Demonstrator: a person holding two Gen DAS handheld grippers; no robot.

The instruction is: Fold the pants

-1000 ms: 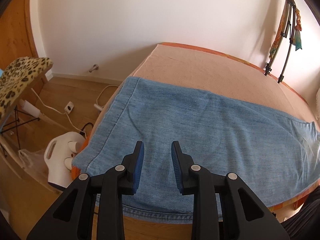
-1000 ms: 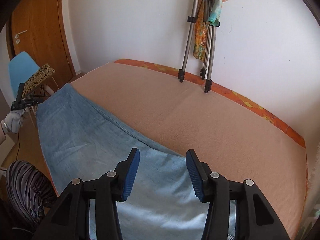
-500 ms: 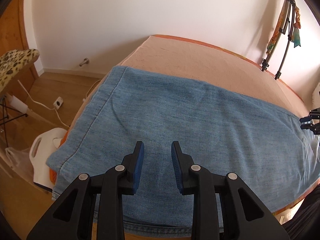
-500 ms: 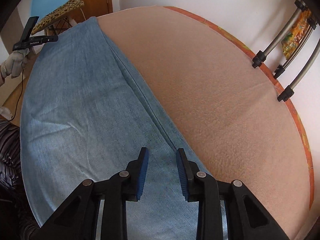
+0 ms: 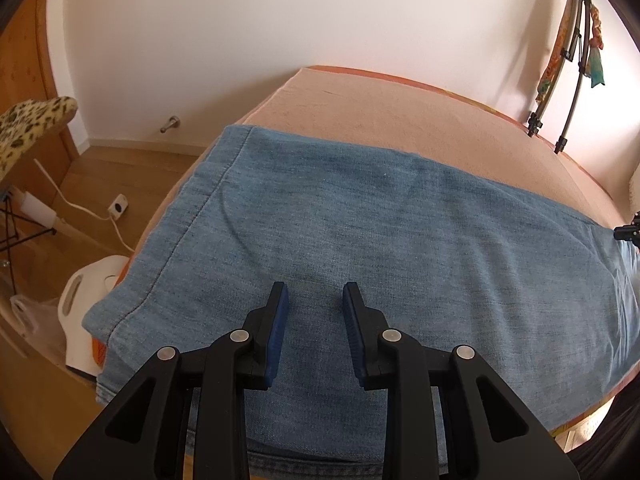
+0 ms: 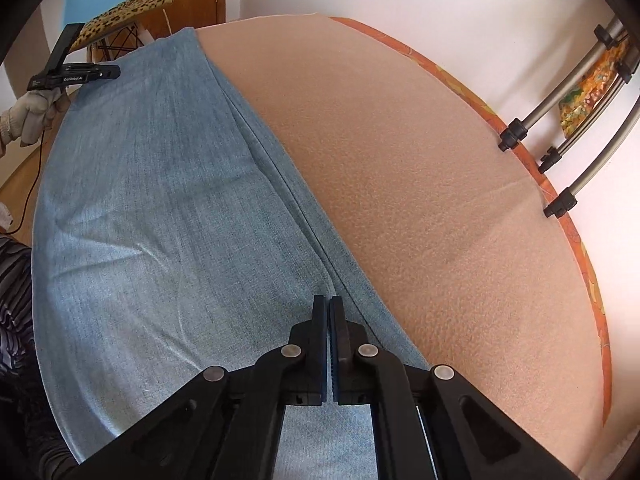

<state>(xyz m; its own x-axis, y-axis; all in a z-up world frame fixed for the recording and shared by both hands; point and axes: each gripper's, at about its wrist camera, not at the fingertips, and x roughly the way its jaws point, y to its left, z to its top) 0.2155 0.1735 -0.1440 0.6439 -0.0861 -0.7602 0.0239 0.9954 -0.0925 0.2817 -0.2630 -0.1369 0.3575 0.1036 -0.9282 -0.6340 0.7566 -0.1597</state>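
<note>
Your light blue denim pants (image 5: pixel 400 232) lie flat along the near edge of the peach-covered bed (image 5: pixel 400 116), long axis running left to right, hemmed end at your left. Your left gripper (image 5: pixel 316 304) hovers over them, jaws slightly spread and empty. Your right gripper (image 6: pixel 329 312) has just pressed its jaws together beside the far seam; whether it pinches denim you cannot tell. White walls, wooden floor, a metal tripod (image 6: pixel 560 120) beyond.
</note>
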